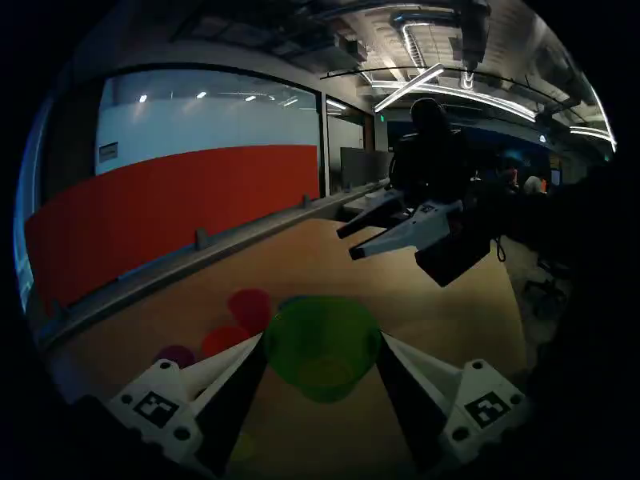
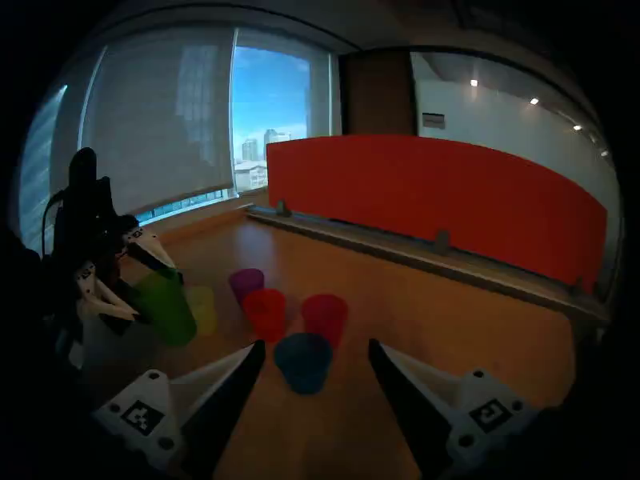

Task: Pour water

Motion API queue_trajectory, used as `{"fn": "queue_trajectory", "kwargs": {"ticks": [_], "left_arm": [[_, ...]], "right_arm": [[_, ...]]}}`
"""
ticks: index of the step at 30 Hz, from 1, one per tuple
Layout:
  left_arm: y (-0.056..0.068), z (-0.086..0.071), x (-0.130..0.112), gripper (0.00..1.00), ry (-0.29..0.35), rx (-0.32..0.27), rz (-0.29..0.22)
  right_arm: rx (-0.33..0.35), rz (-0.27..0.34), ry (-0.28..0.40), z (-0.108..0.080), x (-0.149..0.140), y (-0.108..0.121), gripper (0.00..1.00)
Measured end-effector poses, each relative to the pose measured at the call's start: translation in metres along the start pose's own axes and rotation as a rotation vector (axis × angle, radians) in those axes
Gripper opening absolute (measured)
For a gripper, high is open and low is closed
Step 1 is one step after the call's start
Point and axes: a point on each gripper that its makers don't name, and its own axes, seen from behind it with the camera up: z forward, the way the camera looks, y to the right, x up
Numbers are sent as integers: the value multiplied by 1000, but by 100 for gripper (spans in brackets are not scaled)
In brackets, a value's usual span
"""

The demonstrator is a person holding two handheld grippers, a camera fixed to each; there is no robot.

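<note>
Two things could go wrong: the green cup [image 1: 324,352], pinched on both sides by the left gripper [image 1: 322,338], may slip, or spill beside the blue cup [image 2: 304,364] if tilted too early. The right gripper [image 2: 316,344] is spread wide; the blue cup stands just ahead between its jaws, untouched. Red cups [image 2: 324,316] crowd behind it.

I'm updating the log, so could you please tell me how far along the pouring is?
Done: the left gripper is shut on the green cup. In hand: the right gripper hangs open, with the blue cup ahead between its fingertips, ungripped. Left: the pour itself; I cannot tell whether either cup holds water.
</note>
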Motion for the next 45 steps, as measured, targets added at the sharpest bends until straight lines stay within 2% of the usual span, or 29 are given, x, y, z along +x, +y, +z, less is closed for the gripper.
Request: {"fn": "queue_trajectory", "kwargs": {"ticks": [12, 27, 35, 45], "left_arm": [[-16, -29, 39, 89, 93, 37, -15], [-27, -49, 75, 89, 206, 85, -20], [-29, -58, 86, 89, 250, 97, -26], [-29, -59, 85, 90, 265, 98, -29]], "right_arm": [[5, 6, 4, 7, 1, -1, 99], [19, -4, -8, 17, -3, -6, 99], [25, -8, -16, 21, -6, -8, 99], [42, -11, -31, 30, -11, -11, 99]]}}
